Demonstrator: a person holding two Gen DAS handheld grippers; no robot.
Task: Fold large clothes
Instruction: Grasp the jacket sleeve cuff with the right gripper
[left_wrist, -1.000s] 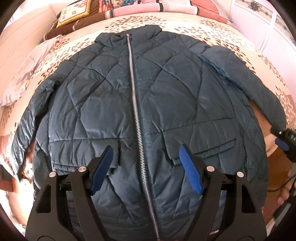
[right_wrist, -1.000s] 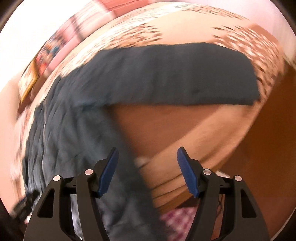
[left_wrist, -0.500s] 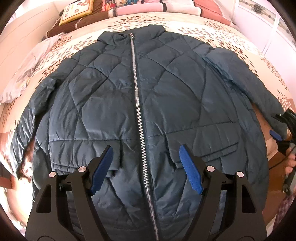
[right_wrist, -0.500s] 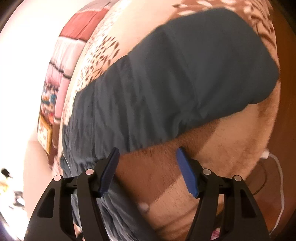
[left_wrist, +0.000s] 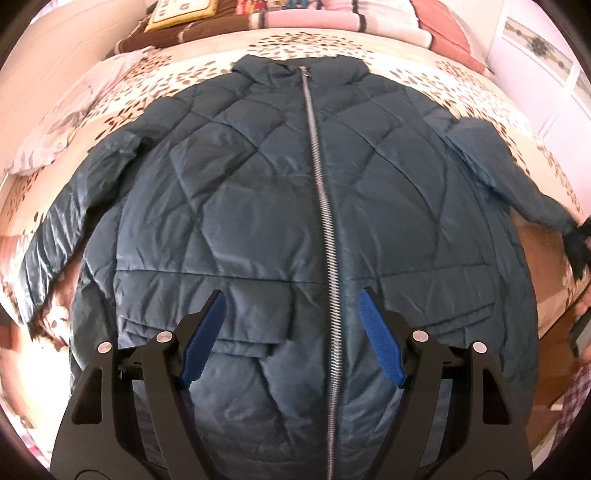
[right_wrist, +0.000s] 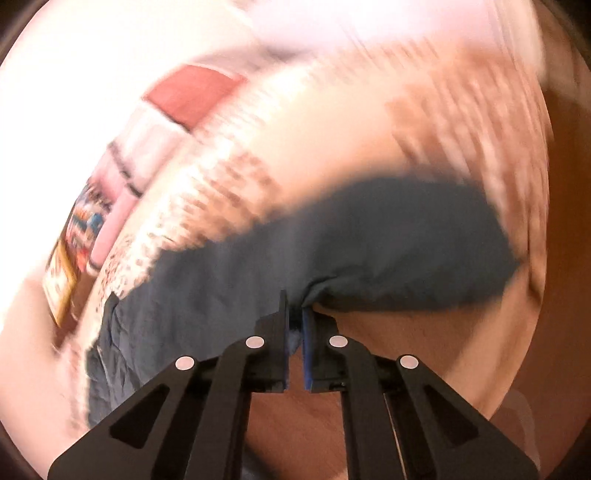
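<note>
Right tongs (right_wrist: 294, 325): jaws closed on the lower edge of the sleeve (right_wrist: 369, 251) of the quilted jacket (left_wrist: 288, 221), cloth bunched between the blue pads (right_wrist: 306, 343); view blurred. Left tongs (left_wrist: 291, 332): jaws spread wide, gripping nothing, poised above the jacket's hem, straddling the zipper (left_wrist: 325, 221). The jacket lies front up, zipped, across the middle of the bed (left_wrist: 424, 74), collar toward the head edge, where folded blankets (left_wrist: 332, 22) and a cushion (left_wrist: 181, 11) rest. Its other sleeve (left_wrist: 62, 236) slants toward the bed's left edge.
</note>
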